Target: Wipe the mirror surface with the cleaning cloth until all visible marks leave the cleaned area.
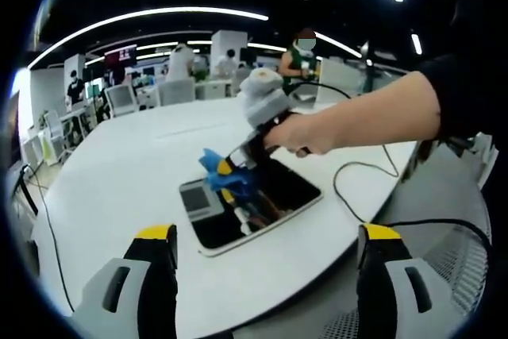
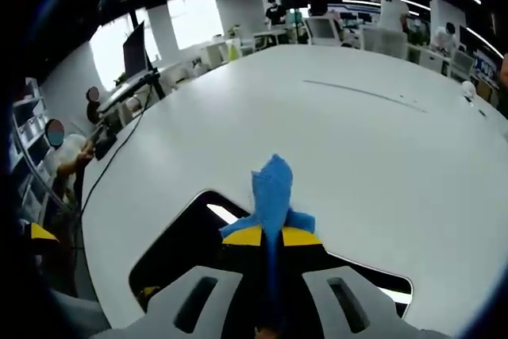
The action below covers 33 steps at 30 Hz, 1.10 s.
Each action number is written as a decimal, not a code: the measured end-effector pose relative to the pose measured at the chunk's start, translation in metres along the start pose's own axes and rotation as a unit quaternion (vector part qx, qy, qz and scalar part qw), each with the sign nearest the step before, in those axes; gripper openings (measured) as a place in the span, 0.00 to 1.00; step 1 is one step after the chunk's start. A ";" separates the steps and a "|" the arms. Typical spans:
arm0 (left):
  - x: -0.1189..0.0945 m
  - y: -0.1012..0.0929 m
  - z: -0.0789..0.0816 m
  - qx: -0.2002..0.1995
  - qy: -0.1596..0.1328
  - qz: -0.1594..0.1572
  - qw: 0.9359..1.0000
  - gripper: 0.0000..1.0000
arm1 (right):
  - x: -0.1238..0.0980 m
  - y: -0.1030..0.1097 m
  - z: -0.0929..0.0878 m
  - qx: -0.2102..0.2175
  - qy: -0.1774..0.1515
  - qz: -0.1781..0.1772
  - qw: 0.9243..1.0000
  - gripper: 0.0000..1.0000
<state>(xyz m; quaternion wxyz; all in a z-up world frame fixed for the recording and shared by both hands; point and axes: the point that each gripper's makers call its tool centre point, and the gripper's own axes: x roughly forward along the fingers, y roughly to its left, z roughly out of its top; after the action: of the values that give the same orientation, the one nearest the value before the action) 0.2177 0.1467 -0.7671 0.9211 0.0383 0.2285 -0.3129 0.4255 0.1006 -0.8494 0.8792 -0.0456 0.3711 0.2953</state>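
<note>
A white-framed mirror (image 1: 298,186) lies flat on the white table (image 1: 119,172), its glass showing a dark reflection. In the left gripper view, a person's hand holds my right gripper (image 1: 227,171) just over the mirror's left part, shut on a blue cleaning cloth (image 1: 212,161). My left gripper (image 1: 267,233) hangs wide open in front of the mirror's near edge, holding nothing. In the right gripper view, the right gripper (image 2: 270,237) is clamped on the blue cloth (image 2: 273,186), which sticks up between the yellow tips above the mirror (image 2: 171,253).
A black cable (image 1: 357,171) loops over the table to the right of the mirror. A mesh chair (image 1: 468,256) stands by the table edge. Another cable (image 2: 119,152) runs along the table's left side. Desks, monitors and people fill the background.
</note>
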 end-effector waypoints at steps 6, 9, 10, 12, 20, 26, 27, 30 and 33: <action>0.000 0.000 0.000 -0.001 -0.001 -0.001 1.000 0.95 | -0.003 -0.006 -0.002 0.004 0.000 -0.003 1.000 0.01; 0.001 0.000 0.000 -0.002 -0.001 -0.001 1.000 0.95 | -0.005 -0.008 -0.003 0.006 0.000 -0.004 1.000 0.01; 0.001 0.000 0.000 -0.002 -0.001 -0.001 1.000 0.95 | -0.006 -0.010 -0.003 0.006 0.000 -0.005 1.000 0.01; 0.001 0.000 0.000 -0.002 -0.001 0.000 1.000 0.95 | -0.007 -0.012 -0.004 0.010 -0.001 -0.006 1.000 0.01; 0.000 0.000 0.000 -0.002 -0.002 0.001 1.000 0.95 | -0.012 -0.018 -0.007 0.014 0.000 -0.012 1.000 0.01; 0.000 0.000 0.000 -0.002 -0.003 0.002 1.000 0.94 | -0.016 -0.026 -0.010 0.019 0.000 -0.018 1.000 0.01; 0.000 0.000 0.000 -0.002 -0.003 0.002 1.000 0.94 | -0.017 -0.026 -0.010 0.020 0.000 -0.019 1.000 0.01; 0.000 0.001 0.000 -0.002 -0.003 0.002 1.000 0.94 | -0.018 -0.029 -0.011 0.021 0.000 -0.021 1.000 0.01; 0.000 0.001 0.000 -0.002 -0.003 0.003 1.000 0.94 | -0.021 -0.032 -0.013 0.025 0.000 -0.025 0.999 0.01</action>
<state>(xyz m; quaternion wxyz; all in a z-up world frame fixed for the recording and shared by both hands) 0.2183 0.1474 -0.7669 0.9227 0.0365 0.2261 -0.3101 0.4243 0.0603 -0.8489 0.8872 -0.0326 0.3771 0.2638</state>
